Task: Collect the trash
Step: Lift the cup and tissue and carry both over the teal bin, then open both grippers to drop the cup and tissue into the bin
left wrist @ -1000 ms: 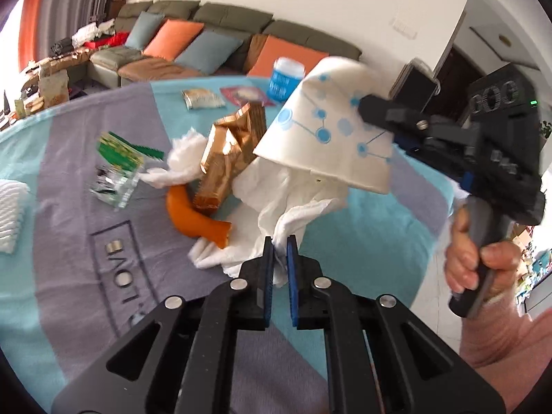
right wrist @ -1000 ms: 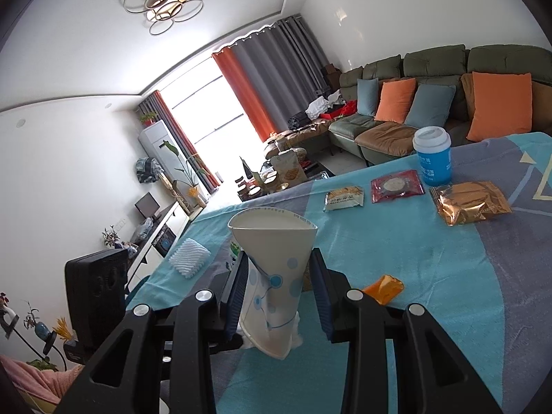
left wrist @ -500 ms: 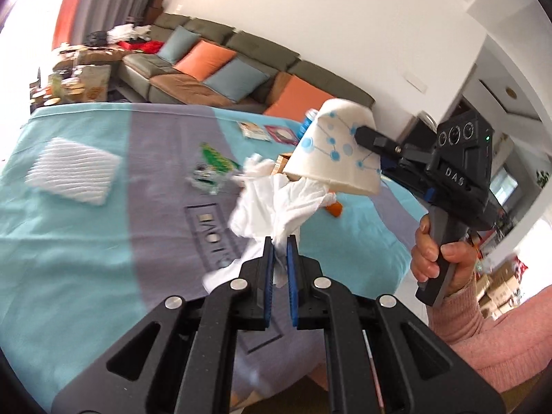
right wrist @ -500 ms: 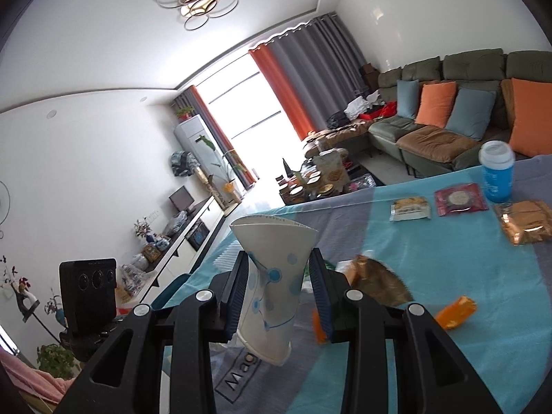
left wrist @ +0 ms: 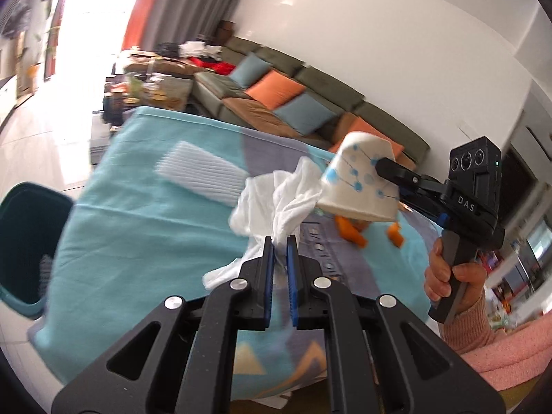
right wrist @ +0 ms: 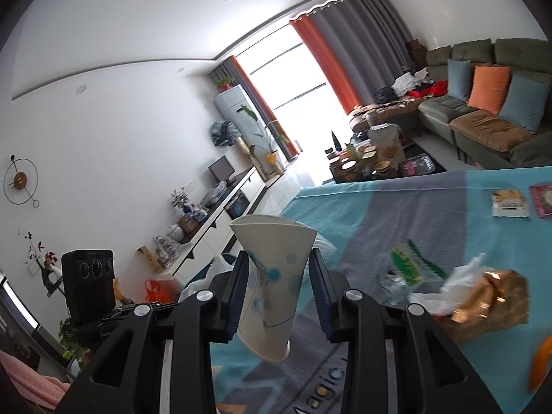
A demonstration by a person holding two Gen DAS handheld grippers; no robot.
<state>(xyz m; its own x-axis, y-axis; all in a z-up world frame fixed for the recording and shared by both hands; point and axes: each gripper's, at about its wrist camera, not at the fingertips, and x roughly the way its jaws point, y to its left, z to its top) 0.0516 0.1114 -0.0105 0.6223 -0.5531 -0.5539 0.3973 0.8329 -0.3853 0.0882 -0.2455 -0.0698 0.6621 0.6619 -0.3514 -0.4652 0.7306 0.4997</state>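
A: Tissue [left wrist: 276,203] — where, who has it?
B: White, crumpled, lifted off the teal-and-grey cloth [left wrist: 138,227]. Left gripper [left wrist: 280,245] pinches its lower end between blue pads nearly pressed together; the rest fans up past the fingertips.
A: Left pose?
B: Angled down over the cloth, fingers forward. Dark green bin [left wrist: 24,241] sits off the cloth's left edge, well apart from the tissue.
A: Right side?
B: Paper cup [right wrist: 272,286], white with blue dots, squashed in the middle between the right gripper's [right wrist: 278,286] pads, rim up, tilted. In the left view the cup [left wrist: 358,186] is just beside the tissue, maybe touching, can't tell.
A: Right hand [left wrist: 448,276]?
B: Wrapped round the handle, pink sleeve [left wrist: 483,331] behind, gripper pointing slightly down.
A: Still on the cloth?
B: Orange scraps [left wrist: 352,233] past the cup, gold wrapper [right wrist: 490,300], green-print packet [right wrist: 407,265], white ribbed pad [left wrist: 203,176].
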